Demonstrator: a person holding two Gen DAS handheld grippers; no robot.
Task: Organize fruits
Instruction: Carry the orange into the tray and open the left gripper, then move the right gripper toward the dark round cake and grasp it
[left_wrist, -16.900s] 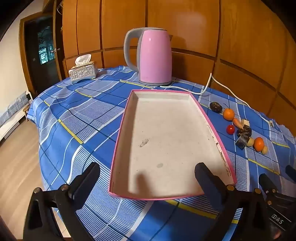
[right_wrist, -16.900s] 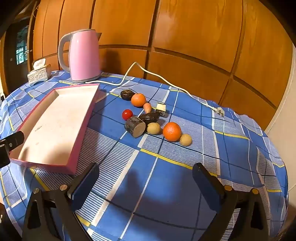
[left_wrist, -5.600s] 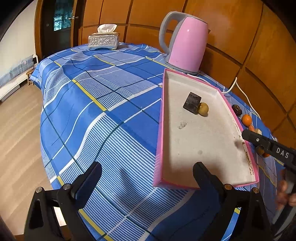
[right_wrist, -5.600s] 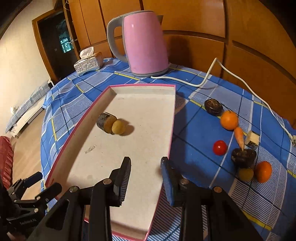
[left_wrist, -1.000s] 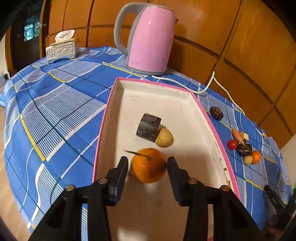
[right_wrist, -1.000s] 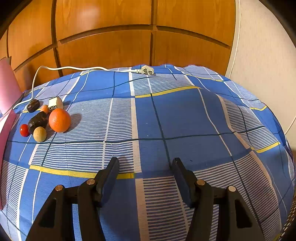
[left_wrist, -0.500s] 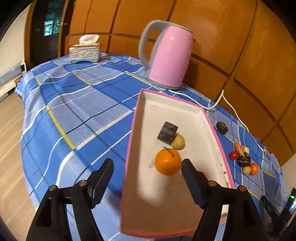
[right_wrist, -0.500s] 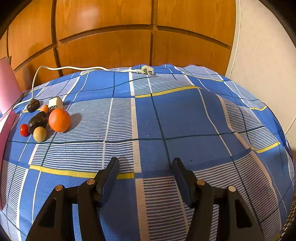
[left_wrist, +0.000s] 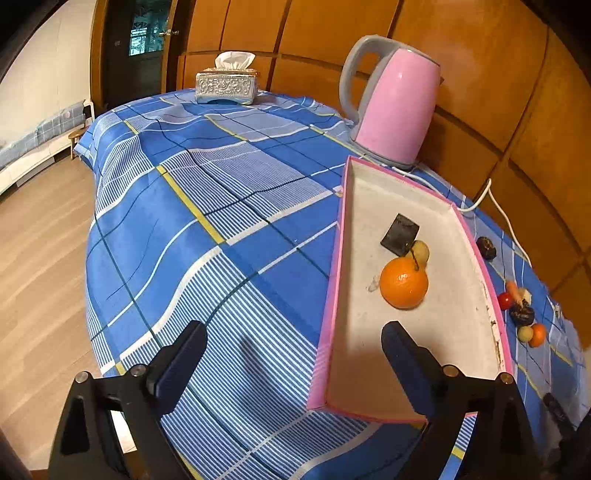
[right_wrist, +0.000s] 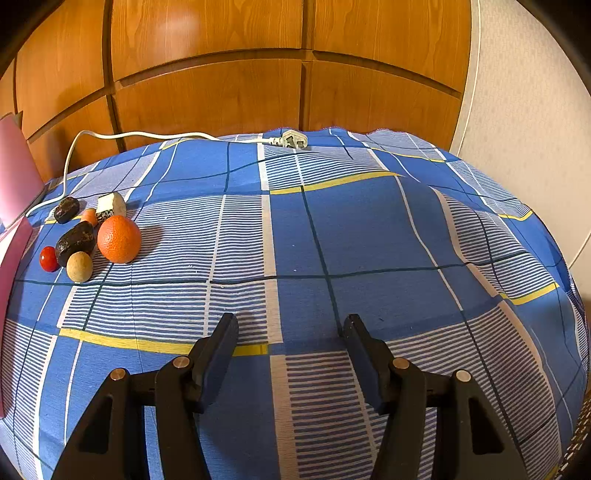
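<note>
A pink-rimmed tray (left_wrist: 334, 280) lies on the blue checked tablecloth. In it sit an orange (left_wrist: 403, 283), a small yellowish fruit (left_wrist: 421, 251) and a dark cut piece (left_wrist: 400, 235). My left gripper (left_wrist: 291, 354) is open and empty, back from the tray's near left corner. In the right wrist view a second orange (right_wrist: 119, 239), a dark fruit (right_wrist: 75, 237), a tan round fruit (right_wrist: 79, 266), a red tomato (right_wrist: 48, 258) and a small carrot (right_wrist: 89, 216) lie in a cluster at the left. My right gripper (right_wrist: 290, 343) is open and empty over bare cloth.
A pink kettle (left_wrist: 391, 114) stands behind the tray, its white cord (right_wrist: 110, 136) and plug (right_wrist: 293, 140) trailing along the table's back. A tissue box (left_wrist: 226, 85) sits at the far left. The table edge drops to wooden floor (left_wrist: 37, 240) on the left.
My left gripper has opened and let go of the orange, which now rests in the tray, and has drawn back and to the left. The right gripper has not moved.
</note>
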